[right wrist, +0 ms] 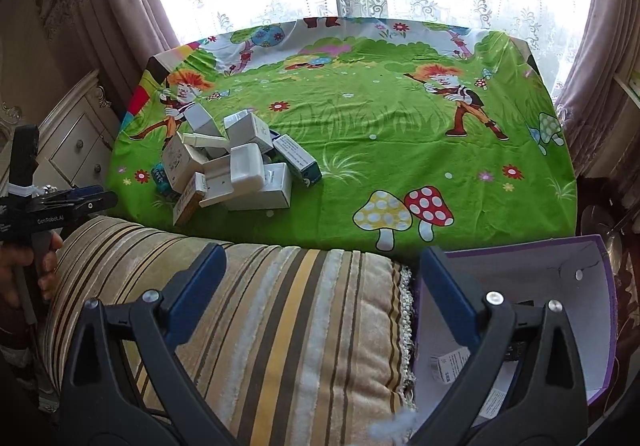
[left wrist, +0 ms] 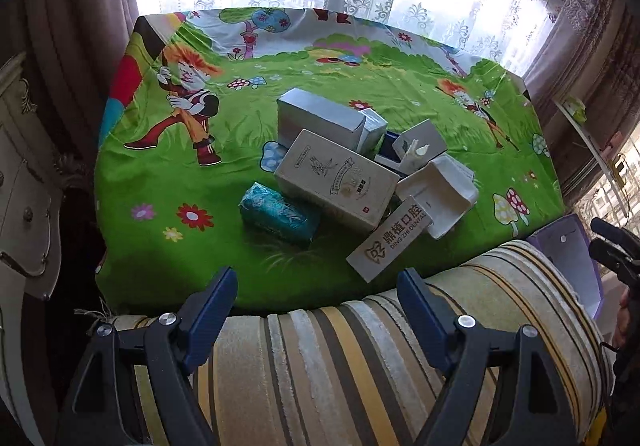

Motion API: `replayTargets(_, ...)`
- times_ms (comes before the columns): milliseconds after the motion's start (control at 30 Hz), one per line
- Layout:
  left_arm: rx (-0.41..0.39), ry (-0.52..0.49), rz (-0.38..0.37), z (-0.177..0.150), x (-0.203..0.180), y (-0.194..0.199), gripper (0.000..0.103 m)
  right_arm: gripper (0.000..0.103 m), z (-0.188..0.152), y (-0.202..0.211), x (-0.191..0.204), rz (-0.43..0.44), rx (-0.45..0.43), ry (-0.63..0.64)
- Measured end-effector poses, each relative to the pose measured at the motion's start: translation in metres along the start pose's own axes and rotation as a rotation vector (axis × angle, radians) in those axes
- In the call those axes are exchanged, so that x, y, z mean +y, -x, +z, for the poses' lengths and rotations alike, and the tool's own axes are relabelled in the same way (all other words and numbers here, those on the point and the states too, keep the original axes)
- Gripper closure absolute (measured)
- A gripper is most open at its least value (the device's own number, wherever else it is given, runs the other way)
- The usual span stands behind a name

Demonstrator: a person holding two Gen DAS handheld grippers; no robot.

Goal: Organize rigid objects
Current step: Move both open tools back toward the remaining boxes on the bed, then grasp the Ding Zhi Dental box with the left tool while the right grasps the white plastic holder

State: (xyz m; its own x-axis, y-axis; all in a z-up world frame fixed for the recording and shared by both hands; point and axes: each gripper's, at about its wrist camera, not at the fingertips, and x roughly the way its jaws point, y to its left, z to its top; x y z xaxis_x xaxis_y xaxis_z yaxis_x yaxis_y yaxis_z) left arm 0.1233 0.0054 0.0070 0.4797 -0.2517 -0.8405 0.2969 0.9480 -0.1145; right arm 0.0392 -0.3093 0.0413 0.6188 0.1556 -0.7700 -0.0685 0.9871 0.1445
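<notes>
Left gripper [left wrist: 316, 300]: jaws spread wide, nothing between them; it hangs over the striped cushion [left wrist: 360, 358], short of the near edge of the tabletop [left wrist: 180, 246]. Right gripper [right wrist: 320, 282]: jaws likewise spread and empty, over the same cushion, its right finger in front of the open purple box [right wrist: 560, 270] that sits beside the cushion off the tabletop's near right corner.

Pile of small boxes [right wrist: 240, 165] lies jumbled toward the near left of the tabletop: a long dental-branded box [left wrist: 388, 240] at the near edge, a teal packet [left wrist: 278, 213] just left of it, a large printed box [left wrist: 340, 181] and a white tray-like piece [left wrist: 438, 189] leaning together behind.

Step in hand, by my reading: approach, nothing picked yet. Next move likely calls for reaching forward to the nearest box, jaws straddling its narrow sides. Purple box looks the probable destination.
</notes>
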Motion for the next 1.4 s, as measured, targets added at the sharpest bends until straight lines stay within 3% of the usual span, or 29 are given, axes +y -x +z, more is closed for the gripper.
replayTargets(233,0.088,-0.109,0.02,0.016,0.009,-0.032,0.016,0.004,0.019,-0.039,0.025,0.037,0.066,0.077)
replayTargets(533,0.153,-0.14,0.059,0.033,0.016,-0.065,0.015,0.004,0.039,-0.08,0.05,0.072,0.133,0.126)
replayTargets(667,0.134,-0.128,-0.054,0.028,0.008,-0.049,0.015,0.004,0.039,-0.088,0.062,0.077,0.137,0.17)
replayTargets(867,0.169,-0.318,-0.148,0.018,-0.039,-0.055,0.017,0.004,0.048,-0.109,0.062,0.087,0.178,0.15)
replayTargets(1167,0.243,-0.379,-0.168,0.028,-0.053,-0.088,0.04,0.011,0.06,-0.136,0.073,0.086,0.2,0.196)
replayTargets(1267,0.247,-0.389,-0.171,0.029,-0.057,-0.092,0.048,0.018,0.062,-0.144,0.075,0.089,0.213,0.207)
replayTargets(1400,0.252,-0.397,-0.182,0.029,-0.057,-0.096,0.064,0.039,0.064,-0.151,0.075,0.095,0.227,0.212)
